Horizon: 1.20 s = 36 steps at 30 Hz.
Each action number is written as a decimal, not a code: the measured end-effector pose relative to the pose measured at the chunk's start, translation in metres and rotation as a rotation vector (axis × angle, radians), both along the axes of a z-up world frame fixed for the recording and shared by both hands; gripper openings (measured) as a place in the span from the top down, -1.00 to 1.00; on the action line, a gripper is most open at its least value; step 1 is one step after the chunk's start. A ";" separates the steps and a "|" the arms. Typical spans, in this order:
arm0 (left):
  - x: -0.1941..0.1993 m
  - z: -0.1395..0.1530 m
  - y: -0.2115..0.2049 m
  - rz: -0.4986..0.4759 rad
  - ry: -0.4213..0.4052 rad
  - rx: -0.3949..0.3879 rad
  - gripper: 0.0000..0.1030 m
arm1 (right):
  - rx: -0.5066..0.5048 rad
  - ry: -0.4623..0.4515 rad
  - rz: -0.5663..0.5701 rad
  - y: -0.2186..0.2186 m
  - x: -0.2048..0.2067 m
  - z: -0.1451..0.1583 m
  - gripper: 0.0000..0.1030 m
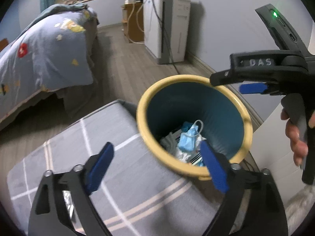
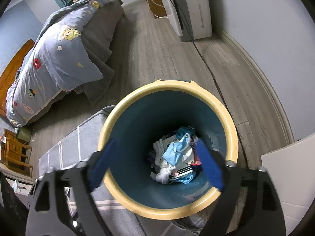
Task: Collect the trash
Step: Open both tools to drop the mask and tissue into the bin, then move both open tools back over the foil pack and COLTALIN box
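Note:
A teal waste bin with a pale yellow rim [image 1: 141, 118] [image 2: 232, 122] stands on the floor and holds trash. On top lies a blue face mask [image 1: 187, 139] [image 2: 175, 153], with crumpled white tissue [image 2: 163, 172] and paper scraps below it. My left gripper [image 1: 155, 147] is open over the bin's near-left rim with nothing between its blue pads. My right gripper [image 2: 155, 142] hangs open straight above the bin's mouth, also empty. In the left wrist view, one black finger [image 1: 222, 77] of the right gripper reaches over the far rim, and a hand [image 1: 297, 137] holds its grip.
A grey checked mattress [image 1: 137, 186] lies against the bin's left side. A bed with a blue patterned duvet [image 1: 49, 49] is at far left. A white appliance [image 1: 167, 29] stands by the wall, its cable [image 2: 206, 64] trailing across the wood floor. A white panel [image 2: 291, 167] is at right.

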State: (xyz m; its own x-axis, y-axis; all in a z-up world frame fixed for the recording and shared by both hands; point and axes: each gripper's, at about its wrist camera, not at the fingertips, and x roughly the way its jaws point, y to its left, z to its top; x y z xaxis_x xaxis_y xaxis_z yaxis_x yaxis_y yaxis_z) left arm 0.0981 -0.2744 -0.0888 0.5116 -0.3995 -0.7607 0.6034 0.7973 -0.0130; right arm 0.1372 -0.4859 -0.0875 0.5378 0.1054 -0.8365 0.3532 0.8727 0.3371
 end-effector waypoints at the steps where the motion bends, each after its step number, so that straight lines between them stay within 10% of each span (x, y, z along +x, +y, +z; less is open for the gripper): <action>1: -0.001 0.003 0.010 0.019 0.007 0.001 -0.80 | 0.000 -0.001 0.001 0.002 0.000 0.001 -0.89; 13: -0.020 0.062 0.144 0.236 -0.018 0.114 -0.89 | -0.021 -0.023 0.160 0.085 0.010 0.030 -0.89; 22: -0.026 0.043 0.261 0.506 0.054 0.075 -0.89 | -0.090 -0.026 0.443 0.203 0.025 0.033 -0.89; 36: -0.020 0.030 0.317 0.532 0.036 0.109 -0.90 | -0.327 0.071 0.812 0.348 0.041 -0.019 -0.89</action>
